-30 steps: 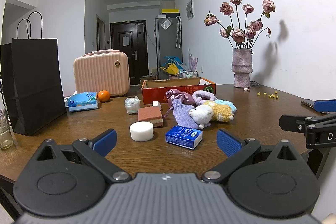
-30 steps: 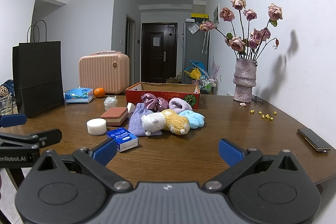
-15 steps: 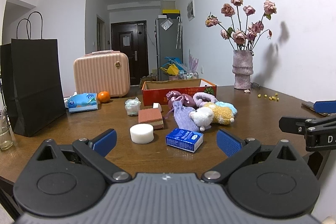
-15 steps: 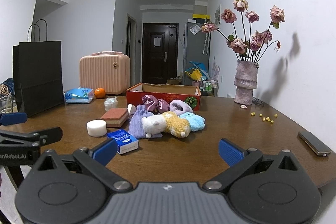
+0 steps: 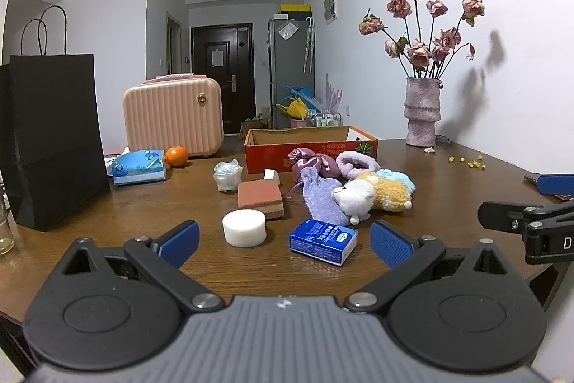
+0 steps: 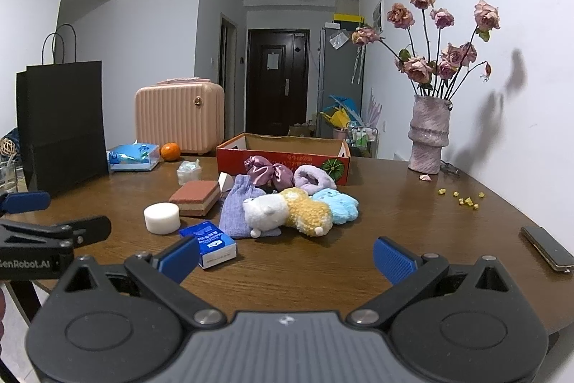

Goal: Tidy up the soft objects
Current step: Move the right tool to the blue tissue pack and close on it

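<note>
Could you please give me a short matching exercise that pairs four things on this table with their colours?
Things:
1. paper bag
2. small suitcase
3. cardboard box
4. round sponge

Colours:
A. white
B. red
C. black
D. pink

Pairs: 1-C, 2-D, 3-B, 4-A

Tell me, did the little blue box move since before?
No. The blue box still lies just right of the white round sponge, in front of the purple pouch; only the camera view shifted slightly.
</note>
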### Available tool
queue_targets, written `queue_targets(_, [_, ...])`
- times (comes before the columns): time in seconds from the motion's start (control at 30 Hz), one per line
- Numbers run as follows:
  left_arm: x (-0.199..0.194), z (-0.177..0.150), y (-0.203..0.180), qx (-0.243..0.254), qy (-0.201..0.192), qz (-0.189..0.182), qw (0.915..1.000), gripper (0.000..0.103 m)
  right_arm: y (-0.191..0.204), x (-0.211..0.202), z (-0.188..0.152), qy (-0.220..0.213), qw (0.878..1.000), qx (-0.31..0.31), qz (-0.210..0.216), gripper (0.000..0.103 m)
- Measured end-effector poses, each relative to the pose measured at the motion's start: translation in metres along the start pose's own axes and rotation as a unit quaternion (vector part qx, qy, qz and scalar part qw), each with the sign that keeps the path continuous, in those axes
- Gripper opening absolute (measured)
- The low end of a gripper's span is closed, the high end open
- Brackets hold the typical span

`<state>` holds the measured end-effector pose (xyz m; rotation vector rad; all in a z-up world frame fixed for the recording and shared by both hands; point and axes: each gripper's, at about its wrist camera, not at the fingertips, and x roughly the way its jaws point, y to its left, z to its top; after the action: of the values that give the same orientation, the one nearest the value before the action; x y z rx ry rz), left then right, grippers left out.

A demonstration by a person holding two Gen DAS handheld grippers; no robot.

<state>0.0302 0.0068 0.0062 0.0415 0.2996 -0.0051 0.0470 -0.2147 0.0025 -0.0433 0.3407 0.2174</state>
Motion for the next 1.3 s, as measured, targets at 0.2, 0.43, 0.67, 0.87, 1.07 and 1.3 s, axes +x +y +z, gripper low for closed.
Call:
queue_targets(0.2, [0.017,0.004,0.001,0.001,0.011,0.001,0.9999,0.103,-0.002,0.016,0.004,0.01,1.0,0.002,0.004,0.103])
queue_targets(0.43, [0.036,0.006,0.003,0.001,0.025,0.003,0.9997,0.103,-0.003,0.036,0.007,0.023,1.0,0.004,0.009,0.103])
queue_targets(0.67, [0.053,0.007,0.008,-0.002,0.035,0.006,0.9994,0.103,-0.001,0.055,0.01,0.036,0.999,0.002,0.015,0.103])
queue_targets(0.87, [0.067,0.007,0.012,-0.007,0.046,0.008,0.9989,0.103,0.002,0.074,0.013,0.049,0.999,-0.001,0.02,0.103])
queue_targets(1.07, [0.082,0.007,0.019,-0.011,0.057,0.01,0.9983,0.103,0.009,0.091,0.014,0.061,0.998,-0.005,0.026,0.103])
queue_targets(1.3, [0.1,0.006,0.03,-0.017,0.07,0.013,0.9973,0.103,0.018,0.113,0.017,0.076,0.996,-0.012,0.034,0.103])
